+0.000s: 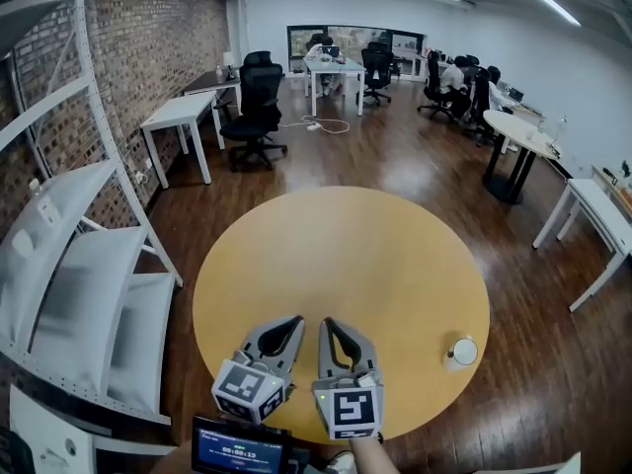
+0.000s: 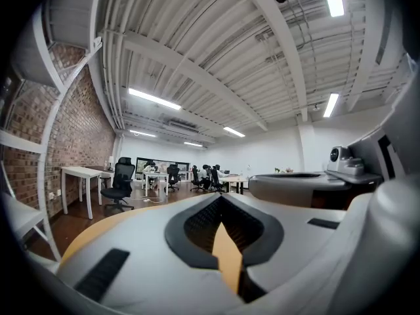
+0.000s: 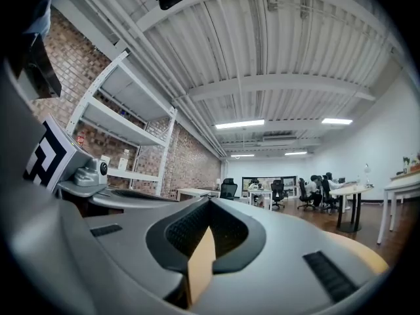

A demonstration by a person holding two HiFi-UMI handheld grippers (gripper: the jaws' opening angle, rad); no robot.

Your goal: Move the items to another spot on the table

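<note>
A round yellow table [image 1: 346,255] fills the middle of the head view. A small white round item [image 1: 461,352] sits on it near the right front edge. Both grippers hover side by side over the table's front edge, pointing away from me. My left gripper [image 1: 295,321] is shut with nothing between its jaws; its own view shows the tips meeting [image 2: 221,199]. My right gripper [image 1: 327,323] is shut and empty too, tips together [image 3: 209,202]. The white item lies well to the right of the right gripper and appears in neither gripper view.
A white shelving rack [image 1: 69,294] stands close to the table's left side. A small screen device [image 1: 240,450] shows at the bottom edge. Farther off are white desks [image 1: 183,112], black office chairs [image 1: 259,102], a round table [image 1: 518,131] and seated people.
</note>
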